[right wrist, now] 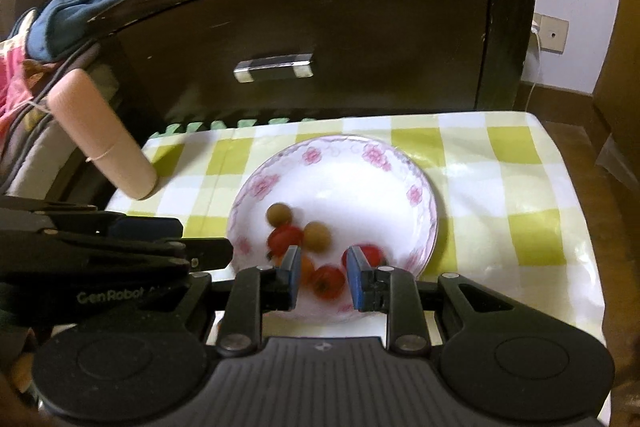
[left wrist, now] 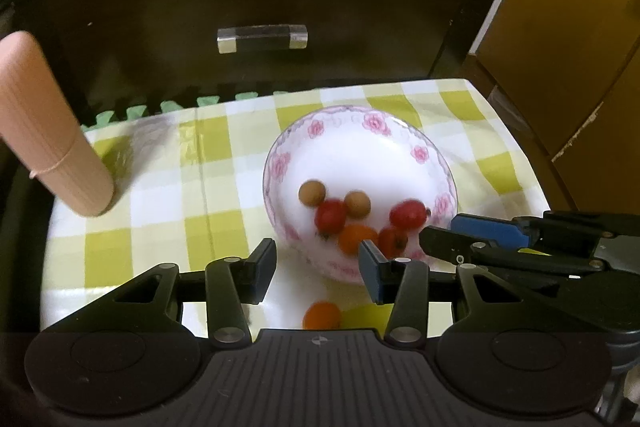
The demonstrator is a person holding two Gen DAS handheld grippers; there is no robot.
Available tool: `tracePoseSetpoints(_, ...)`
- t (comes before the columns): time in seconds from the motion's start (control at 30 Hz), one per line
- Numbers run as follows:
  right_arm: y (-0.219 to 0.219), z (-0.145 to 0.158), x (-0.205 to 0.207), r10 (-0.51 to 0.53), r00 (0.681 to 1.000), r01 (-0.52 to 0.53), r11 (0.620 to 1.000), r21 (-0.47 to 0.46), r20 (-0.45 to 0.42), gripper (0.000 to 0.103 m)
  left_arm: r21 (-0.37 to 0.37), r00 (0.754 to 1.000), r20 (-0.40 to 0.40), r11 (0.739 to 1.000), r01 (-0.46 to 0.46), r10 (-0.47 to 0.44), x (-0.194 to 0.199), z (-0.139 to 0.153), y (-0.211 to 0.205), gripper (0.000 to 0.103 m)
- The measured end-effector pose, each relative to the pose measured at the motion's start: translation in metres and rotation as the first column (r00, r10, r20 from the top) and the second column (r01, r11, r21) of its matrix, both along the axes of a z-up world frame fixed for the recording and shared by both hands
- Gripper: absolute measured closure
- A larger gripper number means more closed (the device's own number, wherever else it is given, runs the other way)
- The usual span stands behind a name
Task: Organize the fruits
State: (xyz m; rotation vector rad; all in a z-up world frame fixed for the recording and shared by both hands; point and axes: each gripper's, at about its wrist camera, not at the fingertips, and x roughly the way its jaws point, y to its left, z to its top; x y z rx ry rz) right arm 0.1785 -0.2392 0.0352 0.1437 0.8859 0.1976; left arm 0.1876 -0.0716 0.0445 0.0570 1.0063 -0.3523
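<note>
A white bowl with pink flowers [left wrist: 372,147] [right wrist: 340,171] stands on the checked cloth. In it lie two brown longans [left wrist: 312,193], red cherry tomatoes [left wrist: 406,213] and an orange one [left wrist: 354,239]. Another orange tomato [left wrist: 320,315] rests on the cloth just outside the bowl's near rim, under my left gripper [left wrist: 316,255]. That gripper is open and empty, above the bowl's near left edge. My right gripper [right wrist: 322,263] hovers over the fruit in the bowl. Its jaws are drawn close with only a narrow gap, and nothing is between them. The picture is blurred.
A pink cylinder [left wrist: 52,131] [right wrist: 104,135] leans at the table's left edge. A dark cabinet with a metal handle [left wrist: 262,39] rises right behind the table. Brown boxes [left wrist: 580,27] stand at the right. Each gripper shows in the other's view, close alongside.
</note>
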Motion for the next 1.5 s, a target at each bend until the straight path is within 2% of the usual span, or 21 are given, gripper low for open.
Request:
tracePoseSetpoints(0.43, 0.019, -0.012, -0.047, 0.029, 0.999, -0.026, 0.997, 0.071, -0.041, 0.079, 0.001, 0.999, -0.039, 1.000, -0.014, 0.014, -0.029, -0.011, 0.028, 0.048)
tracePoseSetpoints(0.6, 0.028, -0.015, -0.054, 0.060, 0.997, -0.057, 0.996, 0.073, -0.049, 0.078, -0.002, 0.998, -0.063, 1.000, -0.025, 0.025, -0.031, -0.020, 0.036, 0.043)
tracePoseSetpoints(0.7, 0.028, -0.018, -0.056, 0.065, 0.996, -0.060, 0.995, 0.085, -0.061, 0.074, 0.004, 0.997, -0.074, 1.000, -0.025, 0.026, -0.034, -0.025, 0.039, 0.040)
tracePoseSetpoints(1.03, 0.028, -0.034, -0.073, 0.057, 0.991, -0.049, 0.996, 0.074, -0.120, 0.071, 0.020, 0.995, -0.093, 0.999, -0.035, 0.037, -0.046, -0.028, 0.050, 0.035)
tracePoseSetpoints(1.43, 0.045, -0.050, -0.078, 0.107, 0.981, -0.099, 0.993, 0.057, -0.162, 0.069, 0.010, 0.991, -0.123, 0.998, -0.055, 0.056, -0.043, -0.034, 0.056, 0.031)
tracePoseSetpoints(1.5, 0.046, -0.053, -0.077, 0.108, 0.980, -0.101, 0.994, 0.050, -0.164, 0.065, 0.011, 0.990, -0.129, 0.998, -0.056, 0.057, -0.042, -0.036, 0.056, 0.030)
